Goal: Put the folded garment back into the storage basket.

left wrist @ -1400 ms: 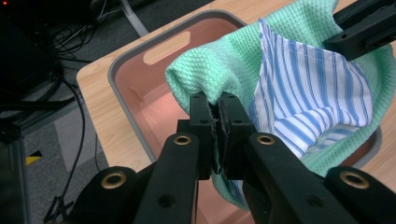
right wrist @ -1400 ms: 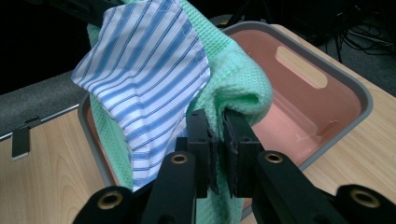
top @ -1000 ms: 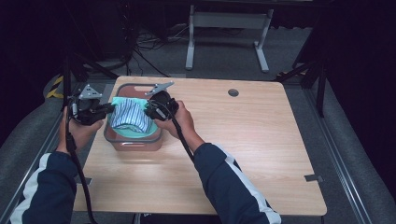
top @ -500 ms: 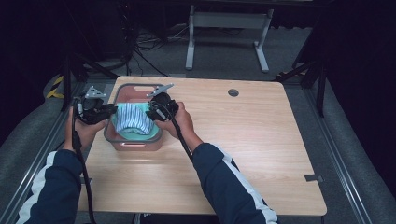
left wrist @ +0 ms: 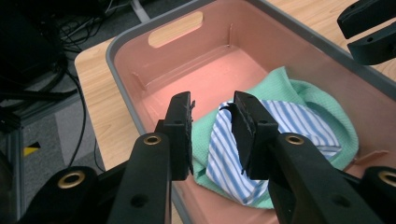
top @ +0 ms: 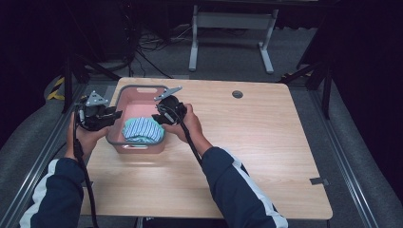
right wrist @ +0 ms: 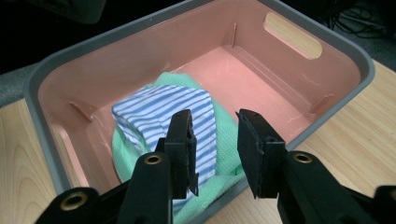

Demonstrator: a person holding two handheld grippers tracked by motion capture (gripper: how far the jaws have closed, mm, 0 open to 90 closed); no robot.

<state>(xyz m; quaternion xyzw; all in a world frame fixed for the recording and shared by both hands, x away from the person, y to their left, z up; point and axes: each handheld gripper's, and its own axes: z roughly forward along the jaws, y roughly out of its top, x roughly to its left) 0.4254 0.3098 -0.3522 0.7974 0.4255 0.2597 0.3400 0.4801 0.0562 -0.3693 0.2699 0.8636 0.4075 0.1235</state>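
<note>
A pink bin with a grey rim (top: 142, 88) stands on the left part of the wooden table. Inside lies a blue-and-white striped cloth (top: 142, 129) folded on top of a green cloth (left wrist: 285, 86). My left gripper (top: 115, 114) is at the bin's left rim, open (left wrist: 212, 126), its jaws just above the striped cloth's edge (left wrist: 224, 140). My right gripper (top: 156, 117) is at the bin's right rim, open (right wrist: 215, 140), looking over the striped cloth (right wrist: 159, 112) and the green cloth (right wrist: 224, 161). Neither holds anything.
The far half of the bin's floor (right wrist: 243, 70) is bare. The bin has handle slots (left wrist: 175, 29) in its end walls. Bare tabletop (top: 266, 142) stretches to the right, with a cable hole (top: 237, 94) near the back edge. Dark floor and a metal stand (top: 228, 21) lie beyond.
The bundled cloths have dropped from rim height to the bin's near end. Both grippers have drawn apart to the bin's two sides.
</note>
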